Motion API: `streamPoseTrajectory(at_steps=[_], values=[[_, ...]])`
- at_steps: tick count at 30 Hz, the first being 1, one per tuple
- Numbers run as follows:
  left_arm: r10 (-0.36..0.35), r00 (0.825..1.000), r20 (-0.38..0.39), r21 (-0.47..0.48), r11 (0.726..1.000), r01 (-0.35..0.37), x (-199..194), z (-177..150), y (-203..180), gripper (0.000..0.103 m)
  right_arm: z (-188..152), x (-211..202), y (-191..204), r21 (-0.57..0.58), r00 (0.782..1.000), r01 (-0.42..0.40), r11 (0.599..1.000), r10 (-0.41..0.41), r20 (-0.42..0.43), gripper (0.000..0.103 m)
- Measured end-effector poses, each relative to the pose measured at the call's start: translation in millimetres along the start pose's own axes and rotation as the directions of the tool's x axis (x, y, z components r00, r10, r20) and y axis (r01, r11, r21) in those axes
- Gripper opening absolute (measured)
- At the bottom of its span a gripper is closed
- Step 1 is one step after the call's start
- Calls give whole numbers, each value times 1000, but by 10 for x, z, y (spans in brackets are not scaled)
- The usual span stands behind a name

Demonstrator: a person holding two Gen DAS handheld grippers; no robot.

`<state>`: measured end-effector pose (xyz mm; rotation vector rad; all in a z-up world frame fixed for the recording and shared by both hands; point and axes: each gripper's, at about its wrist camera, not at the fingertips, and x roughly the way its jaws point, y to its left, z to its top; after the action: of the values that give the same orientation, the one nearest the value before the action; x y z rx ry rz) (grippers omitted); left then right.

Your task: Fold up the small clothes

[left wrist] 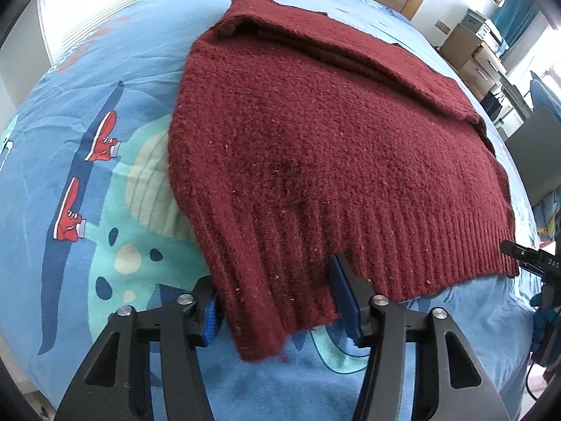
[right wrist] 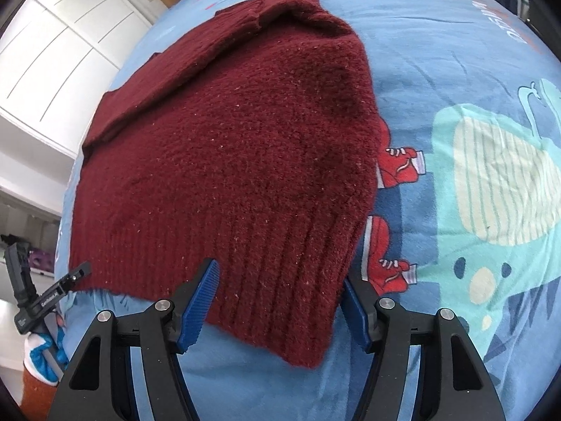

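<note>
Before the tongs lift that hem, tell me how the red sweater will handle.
The sweater will probably flop: its ribbed hem already sags over the left tongs and right tongs. The thick fuzzy knit looks grippy, unlikely to slip off the ridged pads. It may feel fairly heavy and drag its folded sleeve along.

Blue cartoon-print bedsheet (left wrist: 105,210) — white cabinets (right wrist: 52,63)

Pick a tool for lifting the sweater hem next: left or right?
Neither clearly: it looks like a two-tool lift. The left tool straddles one hem corner of the maroon sweater, the right tool the other, both open, fabric between the pads. If forced, right: its corner sits more centred.
</note>
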<state>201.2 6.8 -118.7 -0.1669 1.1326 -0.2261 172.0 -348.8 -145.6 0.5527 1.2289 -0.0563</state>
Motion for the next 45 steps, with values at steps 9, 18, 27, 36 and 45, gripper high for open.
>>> streamPoseTrajectory(at_steps=[9, 18, 27, 36, 45], values=[[-21, 1000, -5, 24, 999, 21, 25, 37, -29, 41, 38, 73, 70, -2, 1000, -25, 1000, 25, -4, 61], [-12, 1000, -9, 35, 999, 12, 70, 63, -83, 40, 32, 70, 27, 5, 998, -69, 998, 69, -2, 51], [-3, 1000, -13, 47, 999, 3, 76, 53, -88, 37, 13, 66, -23, 9, 994, -113, 994, 113, -2, 40], [-12, 1000, -20, 42, 999, 13, 92, 69, -67, 35, 2, 67, -27, 0, 990, -140, 990, 140, -14, 31], [-67, 997, -30, 33, 997, 68, 87, 73, -48, 20, 15, 64, -26, 0, 988, -153, 988, 153, -15, 31]])
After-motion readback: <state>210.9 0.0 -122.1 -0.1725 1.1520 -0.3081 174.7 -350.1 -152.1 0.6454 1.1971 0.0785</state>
